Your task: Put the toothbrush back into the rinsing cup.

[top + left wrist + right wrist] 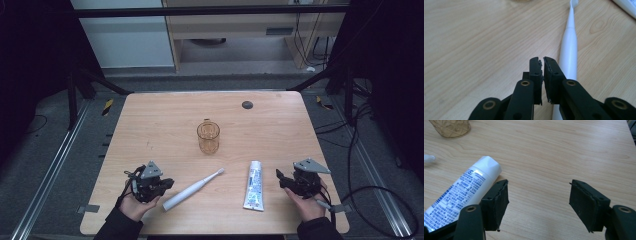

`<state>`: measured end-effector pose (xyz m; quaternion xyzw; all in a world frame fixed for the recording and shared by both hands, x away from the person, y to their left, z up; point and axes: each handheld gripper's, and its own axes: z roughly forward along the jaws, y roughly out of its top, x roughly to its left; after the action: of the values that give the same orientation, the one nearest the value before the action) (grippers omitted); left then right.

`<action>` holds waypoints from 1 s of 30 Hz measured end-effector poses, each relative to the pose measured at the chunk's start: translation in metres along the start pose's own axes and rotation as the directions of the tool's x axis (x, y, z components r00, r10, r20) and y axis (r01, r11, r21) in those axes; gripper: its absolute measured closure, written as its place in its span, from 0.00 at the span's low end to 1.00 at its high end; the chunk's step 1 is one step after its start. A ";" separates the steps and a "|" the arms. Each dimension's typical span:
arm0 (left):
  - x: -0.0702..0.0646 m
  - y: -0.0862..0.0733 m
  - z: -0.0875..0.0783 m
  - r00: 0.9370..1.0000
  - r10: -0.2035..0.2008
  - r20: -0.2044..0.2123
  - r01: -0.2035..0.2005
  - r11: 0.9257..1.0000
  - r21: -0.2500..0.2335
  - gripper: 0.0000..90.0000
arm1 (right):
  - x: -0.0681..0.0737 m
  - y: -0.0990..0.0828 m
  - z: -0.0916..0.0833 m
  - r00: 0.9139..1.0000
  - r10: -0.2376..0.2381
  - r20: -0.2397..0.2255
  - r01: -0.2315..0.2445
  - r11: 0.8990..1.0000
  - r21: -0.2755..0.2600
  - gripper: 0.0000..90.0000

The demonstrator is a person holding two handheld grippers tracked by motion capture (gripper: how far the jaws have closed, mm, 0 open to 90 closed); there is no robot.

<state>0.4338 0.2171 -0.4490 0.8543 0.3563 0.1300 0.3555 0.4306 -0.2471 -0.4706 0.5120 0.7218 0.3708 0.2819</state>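
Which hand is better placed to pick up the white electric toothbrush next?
Left. The left tool sits right beside the white electric toothbrush handle, jaws nearly together with nothing between them. The right tool, jaws wide, is nearer the white toothpaste tube.

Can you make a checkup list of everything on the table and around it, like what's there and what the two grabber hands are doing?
Surface: wooden table, bare between things.
Job's things: white toothbrush, toothpaste tube, amber cup upright; all lying free.
Clutter: dark round spot near the far edge.
Grippers: left gripper nearly shut, empty, beside the toothbrush; right gripper open, empty, beside the tube.
Cables: black cables on the floor.
Surroundings: grey floor, cabinet behind.
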 end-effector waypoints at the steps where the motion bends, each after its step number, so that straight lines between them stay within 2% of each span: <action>1: 0.000 0.003 -0.001 1.000 0.002 0.000 -0.002 1.000 -0.005 0.92 | -0.001 0.000 0.000 1.000 -0.001 0.006 0.001 1.000 0.000 0.35; 5: 0.002 0.016 -0.005 1.000 0.013 -0.010 -0.013 1.000 -0.023 0.89 | -0.004 0.000 -0.003 1.000 0.004 0.018 -0.004 1.000 -0.009 0.34; 12: 0.004 0.043 -0.004 0.999 0.032 0.011 -0.032 0.999 -0.010 0.80 | -0.006 -0.001 -0.003 1.000 0.001 0.030 -0.001 1.000 0.000 0.33; 17: 0.001 0.060 -0.001 0.996 0.081 0.027 -0.081 0.997 0.014 0.75 | -0.007 0.000 -0.002 0.999 -0.002 0.034 0.002 1.000 -0.001 0.33; 27: -0.012 0.076 0.011 0.990 0.130 0.056 -0.133 0.990 0.051 0.63 | -0.006 -0.001 -0.002 1.000 -0.005 0.031 0.005 1.000 0.008 0.33; 30: -0.018 0.079 0.017 0.986 0.150 0.066 -0.155 0.985 0.078 0.60 | -0.006 -0.001 -0.002 1.000 -0.005 0.027 0.005 1.000 0.006 0.33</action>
<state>0.4696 0.1566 -0.4058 0.8966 0.2838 0.1162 0.3194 0.4303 -0.2536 -0.4700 0.5161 0.7202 0.3610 0.2910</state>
